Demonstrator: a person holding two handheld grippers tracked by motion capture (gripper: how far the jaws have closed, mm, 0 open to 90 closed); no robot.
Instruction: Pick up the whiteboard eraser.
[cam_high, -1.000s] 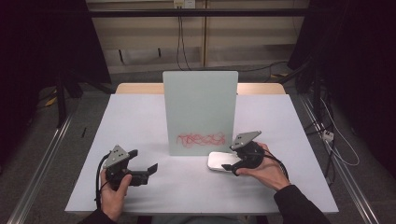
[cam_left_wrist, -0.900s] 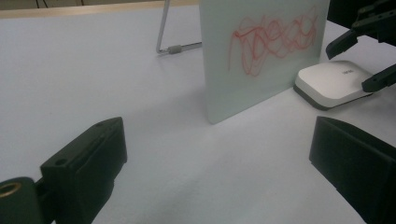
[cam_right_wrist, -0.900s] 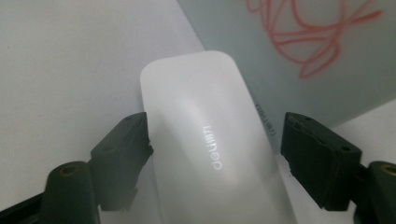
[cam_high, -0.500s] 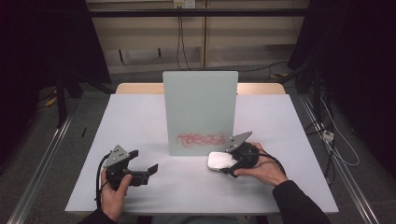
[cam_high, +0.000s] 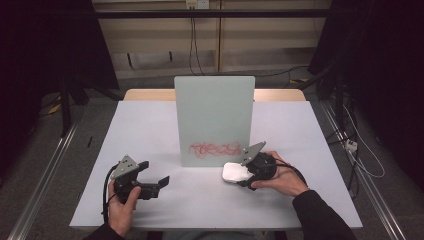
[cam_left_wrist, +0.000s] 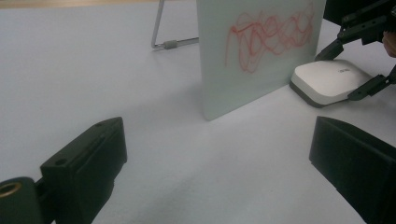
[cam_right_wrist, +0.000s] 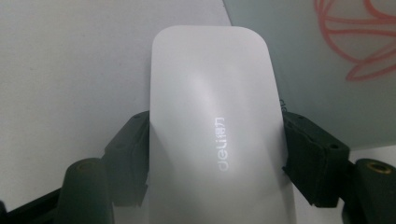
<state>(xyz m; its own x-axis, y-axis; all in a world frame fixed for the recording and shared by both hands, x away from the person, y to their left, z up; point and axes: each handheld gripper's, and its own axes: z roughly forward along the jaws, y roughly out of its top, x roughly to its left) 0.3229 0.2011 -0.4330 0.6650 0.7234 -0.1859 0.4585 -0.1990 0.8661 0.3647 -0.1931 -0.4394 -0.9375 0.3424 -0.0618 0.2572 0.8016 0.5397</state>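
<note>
The pale grey table (cam_high: 150, 130) carries everything, and the upright frosted board (cam_high: 214, 120) near its middle serves as the landmark. The board stands on edge, propped from behind by a thin metal leg (cam_left_wrist: 161, 28) seen in the left gripper view. Across the lower part of its face runs a red scribble (cam_high: 216, 148) of looping lines; no letters can be read in it.

Just in front of the board's right lower corner lies a white eraser (cam_high: 236, 172), a flat rounded block with a darker grey underside, its far end close to the board's foot. The right gripper view shows pale lettering on its top reading "deli", followed by 2 Chinese characters too faint to read with certainty.

The right gripper (cam_high: 248, 172) sits on the right of the board, in front of it, held by the person's right hand (cam_high: 280, 180). Its 2 jaws have just been closing and now clamp the eraser by its 2 long sides, the black pads (cam_right_wrist: 130, 149) pressed against the white body.

The left gripper (cam_high: 152, 182) rests well to the left of the board's front, held low over the table by the left hand (cam_high: 122, 207). Its 2 jaws stand wide apart with nothing but bare tabletop between them, pointing toward the board and the eraser.
</note>
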